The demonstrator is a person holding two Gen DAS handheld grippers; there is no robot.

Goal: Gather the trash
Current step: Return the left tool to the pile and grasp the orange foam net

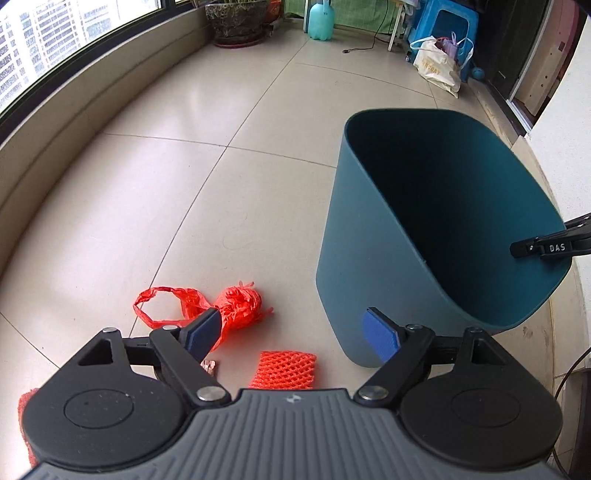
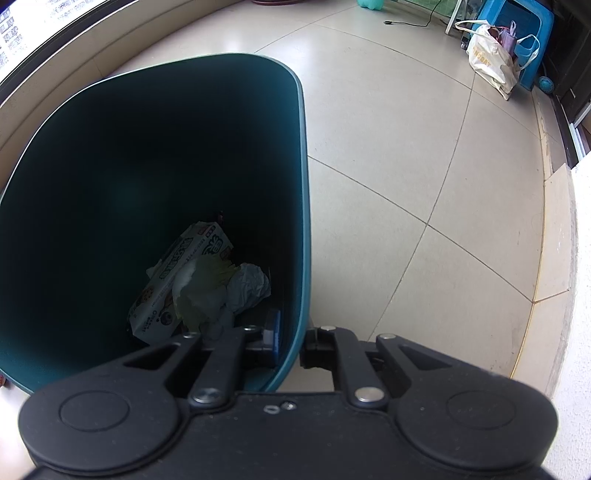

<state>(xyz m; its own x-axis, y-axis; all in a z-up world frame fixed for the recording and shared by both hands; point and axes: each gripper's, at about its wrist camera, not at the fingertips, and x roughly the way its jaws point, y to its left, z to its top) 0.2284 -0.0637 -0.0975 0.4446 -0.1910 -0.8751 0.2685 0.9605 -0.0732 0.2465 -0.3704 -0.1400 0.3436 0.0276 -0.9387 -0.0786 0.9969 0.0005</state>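
A teal trash bin [image 1: 369,258] stands on the tiled floor to the right. My right gripper [image 2: 293,338] is shut on the bin's near rim [image 2: 301,184], one finger inside the wall and one outside; its tip also shows in the left wrist view [image 1: 546,247]. At the bin's bottom lie a cookie box [image 2: 184,273], a yellowish wrapper [image 2: 207,291] and crumpled paper [image 2: 247,288]. My left gripper [image 1: 291,325] hangs open over the floor with nothing between its fingers. Just beyond its left finger lies a red plastic bag [image 1: 236,302]. An orange foam net [image 1: 284,369] lies beneath it.
A second piece of orange net [image 1: 26,406] peeks out at the lower left, and a small copper-coloured scrap [image 1: 209,366] lies by the left finger. Far back stand a plant pot [image 1: 236,18], a turquoise jug [image 1: 321,20], a blue stool [image 1: 447,26] and a cream bag [image 1: 439,62].
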